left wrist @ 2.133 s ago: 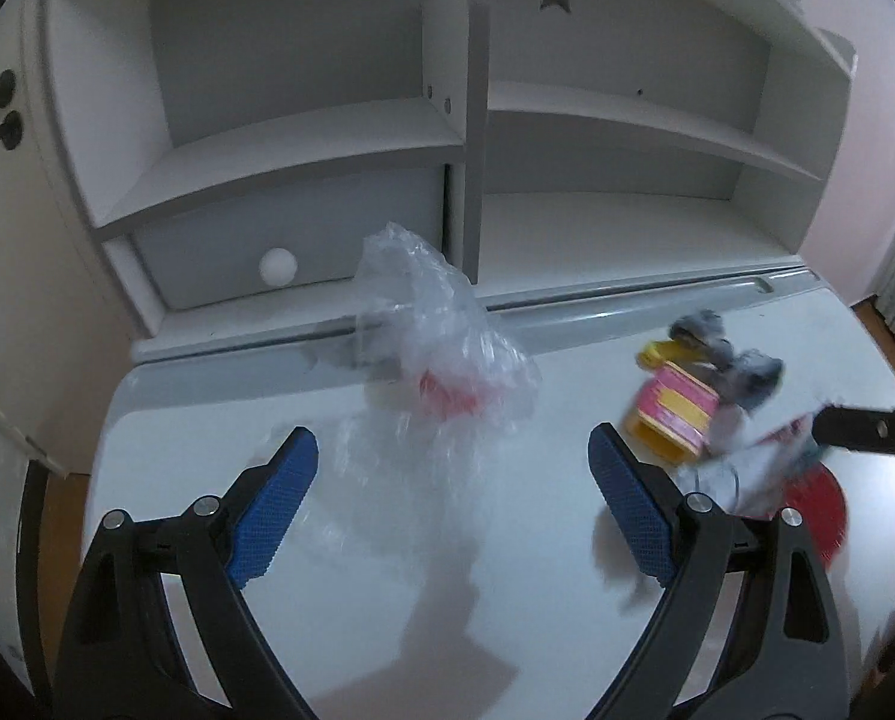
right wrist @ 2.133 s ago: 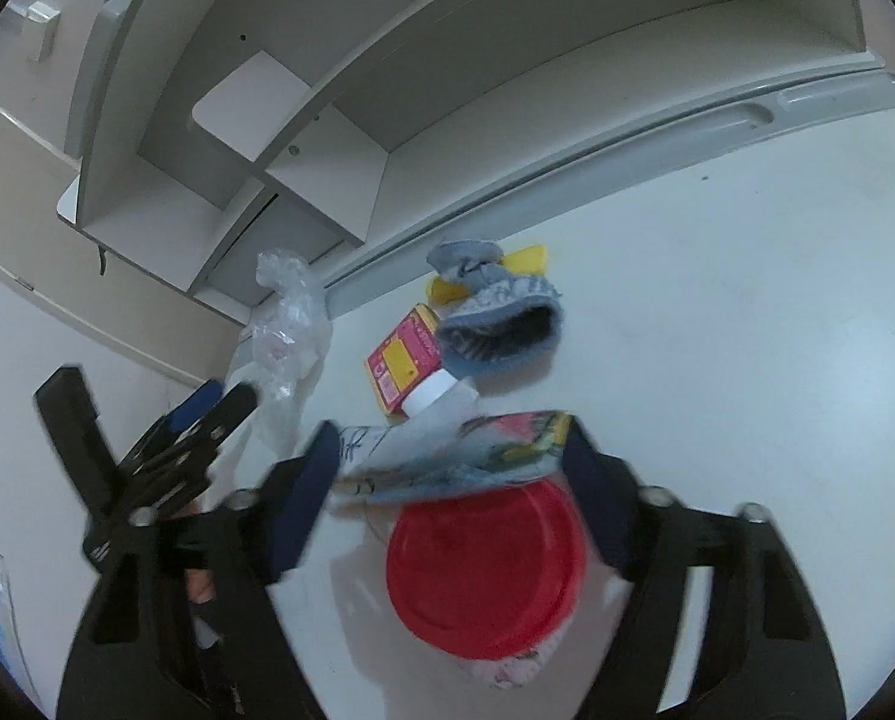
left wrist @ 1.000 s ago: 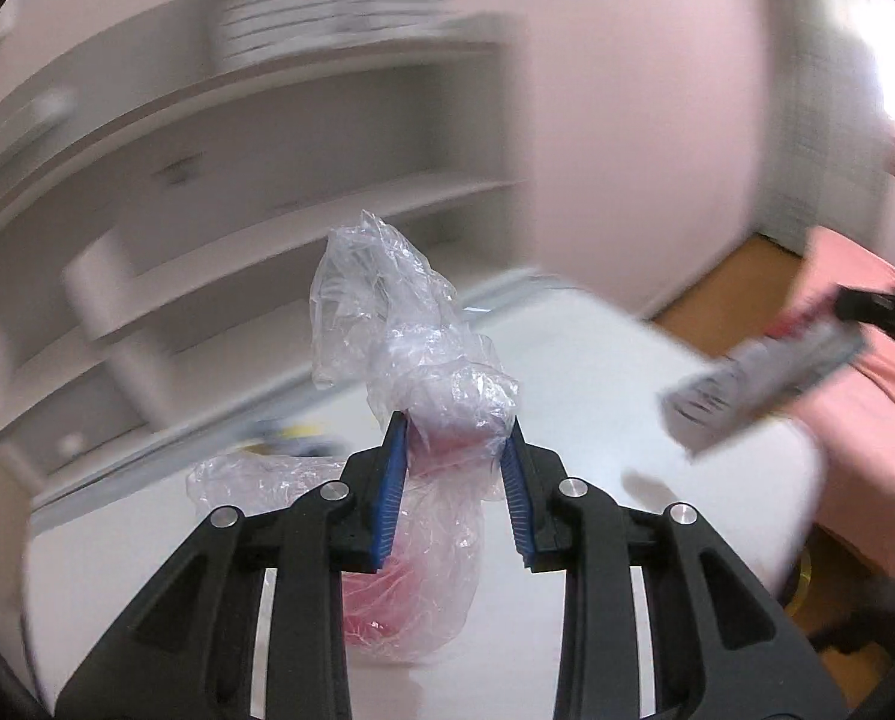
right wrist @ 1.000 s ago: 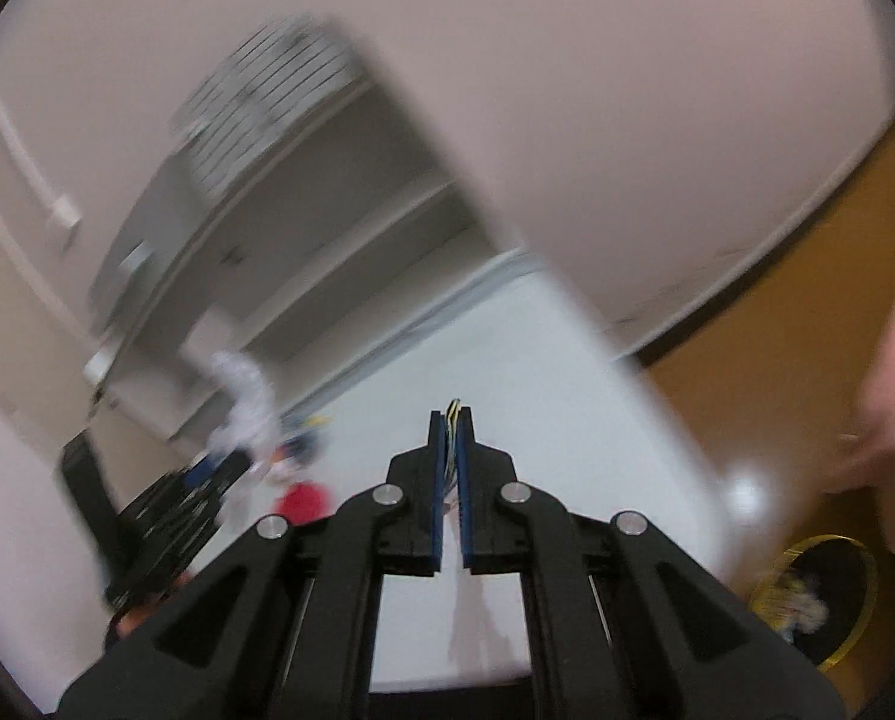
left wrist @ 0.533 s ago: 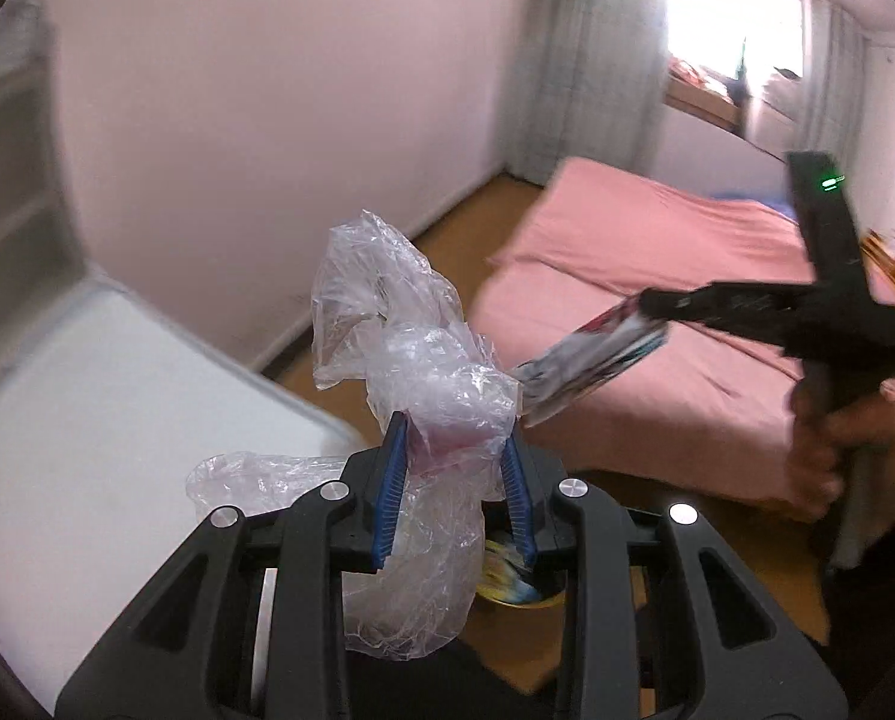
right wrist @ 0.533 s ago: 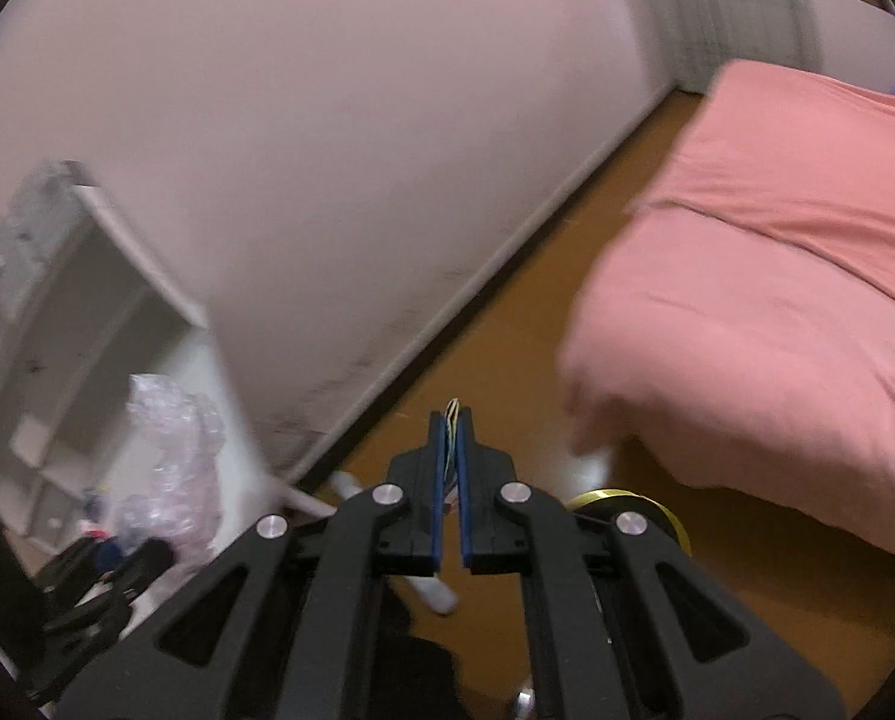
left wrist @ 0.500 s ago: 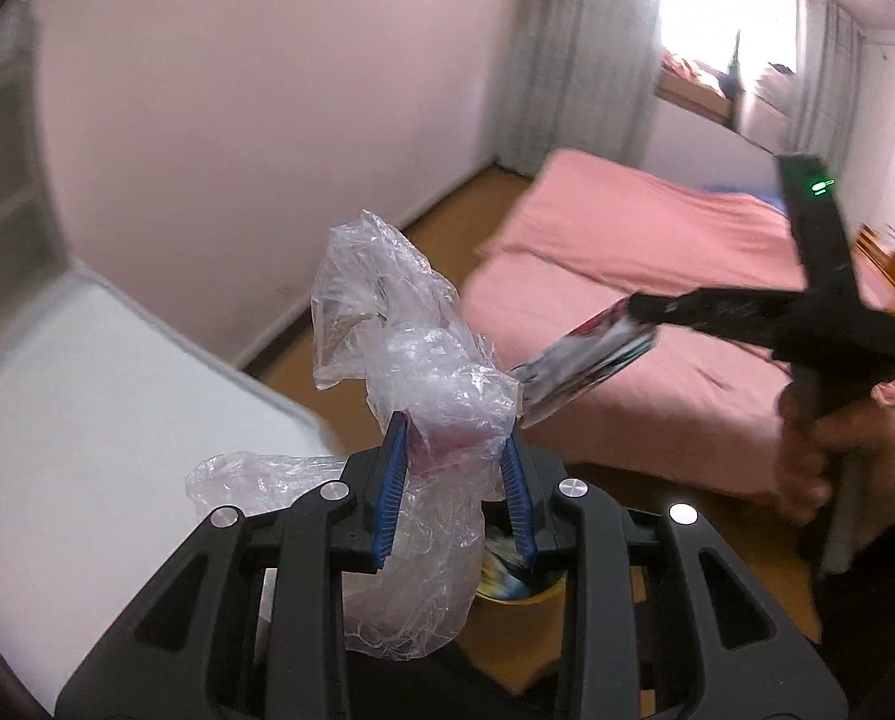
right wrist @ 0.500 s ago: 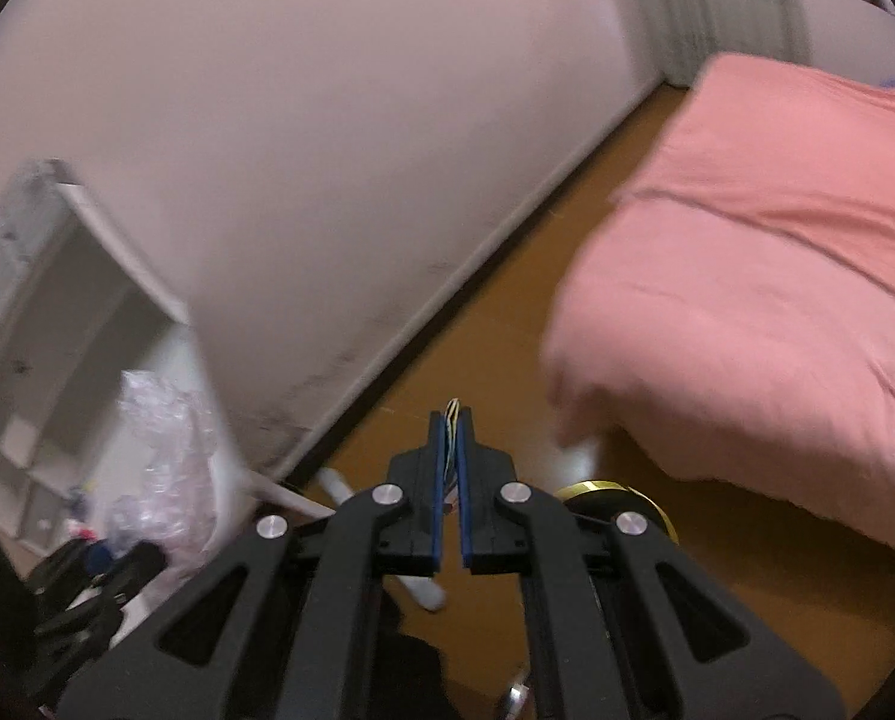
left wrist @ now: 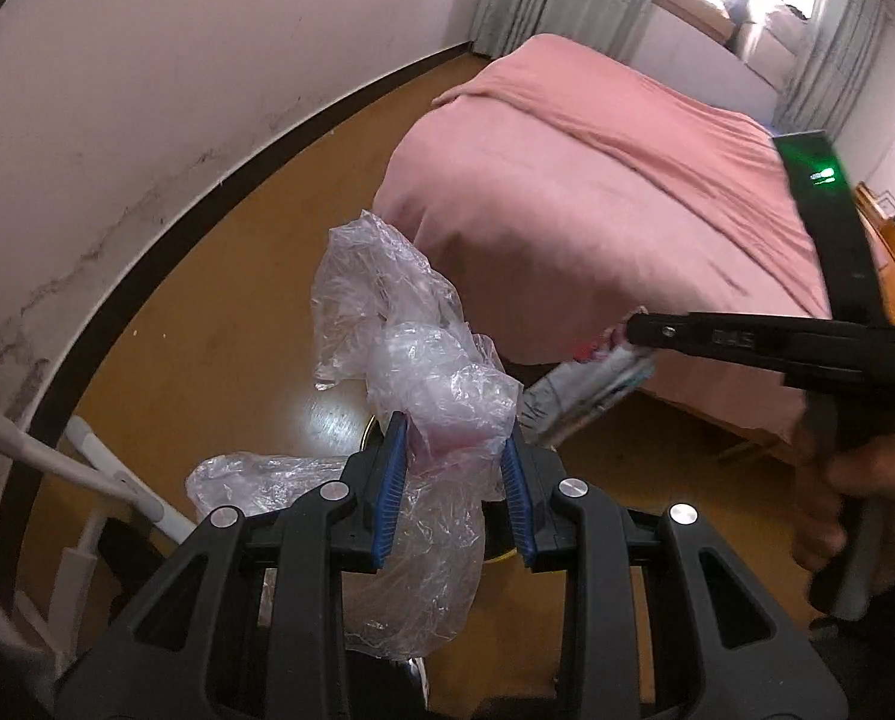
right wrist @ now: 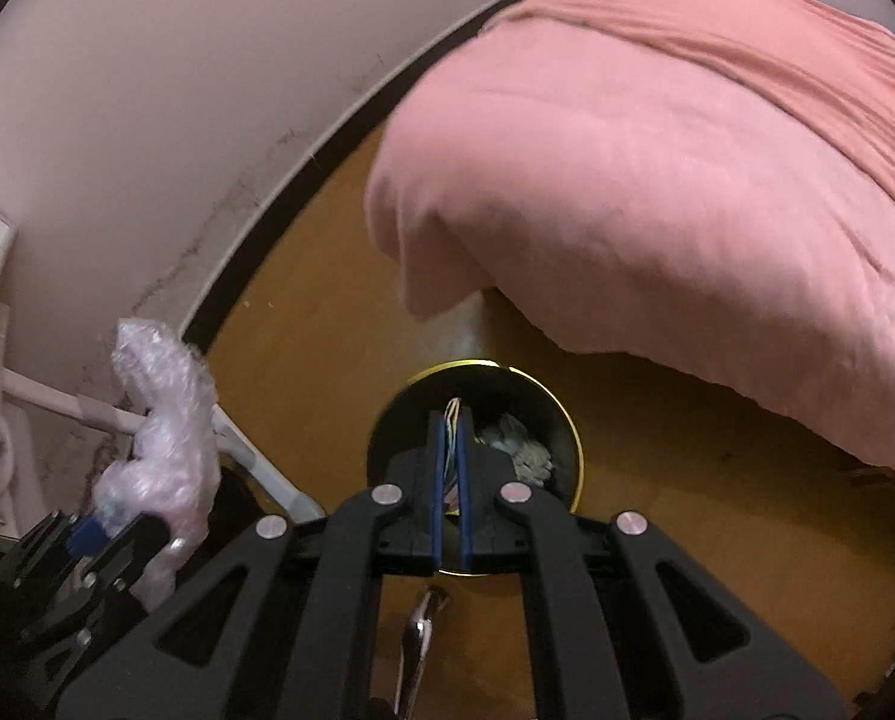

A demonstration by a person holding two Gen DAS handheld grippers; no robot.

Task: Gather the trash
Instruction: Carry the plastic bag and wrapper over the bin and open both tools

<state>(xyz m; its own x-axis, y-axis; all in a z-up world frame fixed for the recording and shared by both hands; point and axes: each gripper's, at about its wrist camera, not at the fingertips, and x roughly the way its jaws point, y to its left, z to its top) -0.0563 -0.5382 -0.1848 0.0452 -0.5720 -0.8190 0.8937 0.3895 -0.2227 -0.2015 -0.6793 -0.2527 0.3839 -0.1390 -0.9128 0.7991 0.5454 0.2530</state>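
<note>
1. The left gripper [left wrist: 454,483] is pinching a crumpled clear plastic bag [left wrist: 411,360] between its blue pads [left wrist: 387,495]; the jaws are clamped on the bag's bunched middle, with loose film spilling above and below them.
2. The left tool is pointing out and downward over the wooden floor [left wrist: 219,276], holding the bag in the air, just beside the right tool.
3. The right gripper [right wrist: 449,480] is squeezing a flat printed wrapper [right wrist: 451,414], its pads nearly together with only the wrapper's thin edge showing between them.
4. From the left wrist view, the wrapper [left wrist: 585,384] is hanging down and leftward from the tip of the right gripper [left wrist: 636,327], while the person's right hand [left wrist: 849,492] is gripping the handle at the right.
5. The right tool is tilting steeply down, sitting directly over a round black trash bin with a gold rim [right wrist: 570,420]; crumpled trash [right wrist: 522,450] is lying inside.
6. A pink-covered bed [right wrist: 657,150] is standing beyond the bin.
</note>
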